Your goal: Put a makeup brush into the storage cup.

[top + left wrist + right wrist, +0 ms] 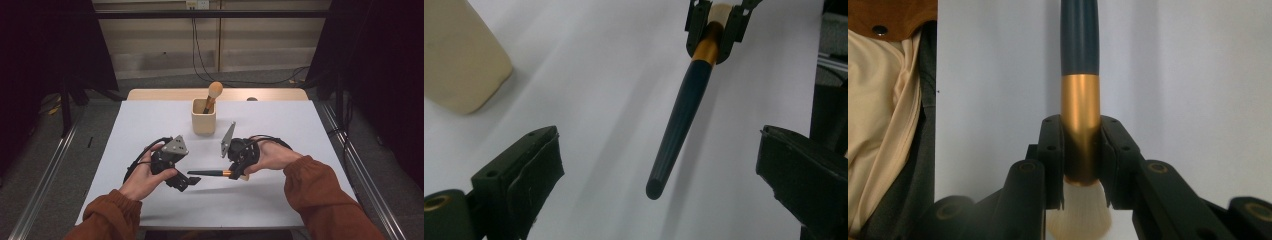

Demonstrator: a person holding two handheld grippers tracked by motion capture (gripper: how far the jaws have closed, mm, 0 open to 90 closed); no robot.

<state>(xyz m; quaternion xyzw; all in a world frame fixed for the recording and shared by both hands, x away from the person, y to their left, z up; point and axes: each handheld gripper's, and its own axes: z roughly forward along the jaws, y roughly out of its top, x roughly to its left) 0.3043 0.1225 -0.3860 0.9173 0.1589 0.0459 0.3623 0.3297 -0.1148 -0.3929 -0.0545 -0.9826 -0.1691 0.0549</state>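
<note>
A makeup brush (207,173) with a dark teal handle, gold ferrule and pale bristles is held level just above the white table (280,130). My right gripper (234,173) is shut on its gold ferrule (1080,115), with the bristles (1079,220) behind the jaws. In the left gripper view the brush (684,107) points toward me, and the right gripper (716,30) clamps its far end. My left gripper (190,180) is open, and the handle's tip (655,189) hangs between its wide-apart jaws without touching them. A beige cup (204,122) stands behind, holding a tan-headed brush (215,91).
The beige cup (459,55) is off to the upper left in the left gripper view. Cream and brown clothing (878,125) lies at the left of the right gripper view. A wooden table edge (150,94) and floor cables (200,60) lie beyond the white top.
</note>
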